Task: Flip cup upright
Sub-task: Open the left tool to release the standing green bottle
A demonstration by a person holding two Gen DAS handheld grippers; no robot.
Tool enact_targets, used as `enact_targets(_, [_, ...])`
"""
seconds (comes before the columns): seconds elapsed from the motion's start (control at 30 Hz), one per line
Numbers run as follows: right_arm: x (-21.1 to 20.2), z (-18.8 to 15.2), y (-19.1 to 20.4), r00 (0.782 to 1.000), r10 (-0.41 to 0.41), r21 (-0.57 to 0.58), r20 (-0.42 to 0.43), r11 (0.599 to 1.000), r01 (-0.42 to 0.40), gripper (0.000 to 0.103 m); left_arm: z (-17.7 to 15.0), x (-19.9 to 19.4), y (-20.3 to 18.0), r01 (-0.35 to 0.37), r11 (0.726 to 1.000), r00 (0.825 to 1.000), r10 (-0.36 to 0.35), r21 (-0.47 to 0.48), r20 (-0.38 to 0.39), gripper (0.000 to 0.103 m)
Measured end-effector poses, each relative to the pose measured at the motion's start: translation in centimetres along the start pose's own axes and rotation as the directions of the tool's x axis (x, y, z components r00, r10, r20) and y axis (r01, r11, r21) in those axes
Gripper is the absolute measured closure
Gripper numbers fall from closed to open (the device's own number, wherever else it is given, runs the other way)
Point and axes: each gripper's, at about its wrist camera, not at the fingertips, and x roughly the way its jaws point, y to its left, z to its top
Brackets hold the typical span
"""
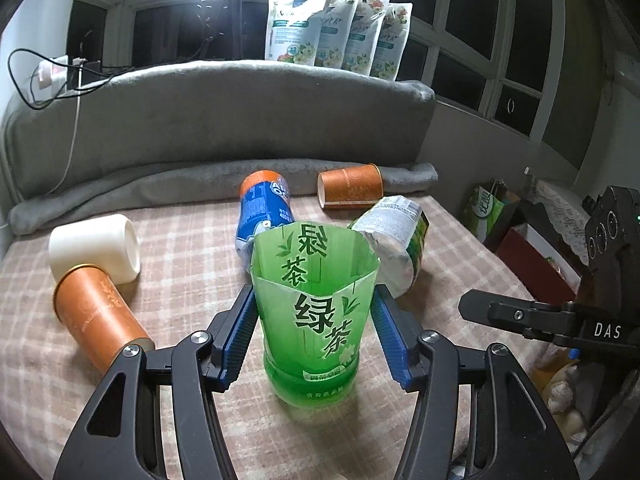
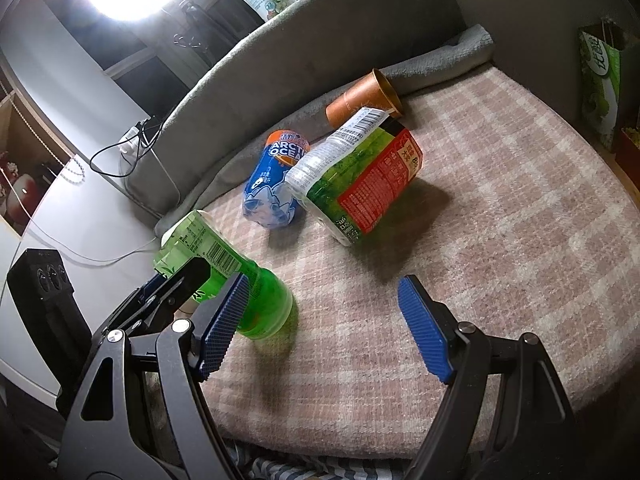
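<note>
At the far left a white cup (image 1: 96,248) and an orange cup (image 1: 96,320) are lying on their sides on the checked blanket (image 1: 192,248). In the middle, the left tool (image 1: 316,332) is standing released around the upright green cup (image 1: 316,320). It should be drawing back straight, touching neither wall. At the right, the right tool (image 2: 324,328) is hanging released, grasping nothing.

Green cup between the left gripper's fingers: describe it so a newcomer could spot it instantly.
On the checked blanket before the grey cushion, look nearest the camera, between the left gripper's blue pads. The green cup stands upright, open end up; every other cup lies on its side, and only this one is translucent green.
</note>
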Motion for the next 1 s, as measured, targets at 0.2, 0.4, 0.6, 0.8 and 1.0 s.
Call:
enact_targets(0.2, [0.0, -0.2, 0.2, 1.000, -0.001, -0.009, 0.000, 1.000, 0.001, 0.023, -0.2, -0.2, 0.4, 0.027, 0.999, 0.999, -0.027, -0.032, -0.027, 0.046])
enact_targets(0.4, [-0.1, -0.5, 0.8, 1.000, -0.009, -0.036, 0.005, 0.999, 0.009, 0.023, -0.4, -0.6, 0.9, 0.061, 0.996, 0.997, -0.064, -0.067, -0.053, 0.046])
enact_targets(0.6, [-0.2, -0.7, 1.5, 1.000, -0.027, -0.072, 0.014, 0.997, 0.028, 0.023, -0.5, -1.0, 1.2, 0.082, 0.993, 0.994, -0.087, -0.082, -0.066, 0.045])
enact_targets(0.8, [-0.3, -0.9, 2.0, 0.997, -0.066, -0.118, 0.041, 0.990, 0.071, 0.023, -0.7, -1.3, 1.4, 0.103, 0.991, 0.992, -0.109, -0.089, -0.070, 0.033])
enact_targets(1.0, [-0.6, -1.1, 2.2, 0.994, -0.092, -0.145, 0.066, 0.984, 0.100, 0.023, -0.8, -1.8, 1.4, 0.110, 0.991, 0.991, -0.116, -0.080, -0.074, 0.027])
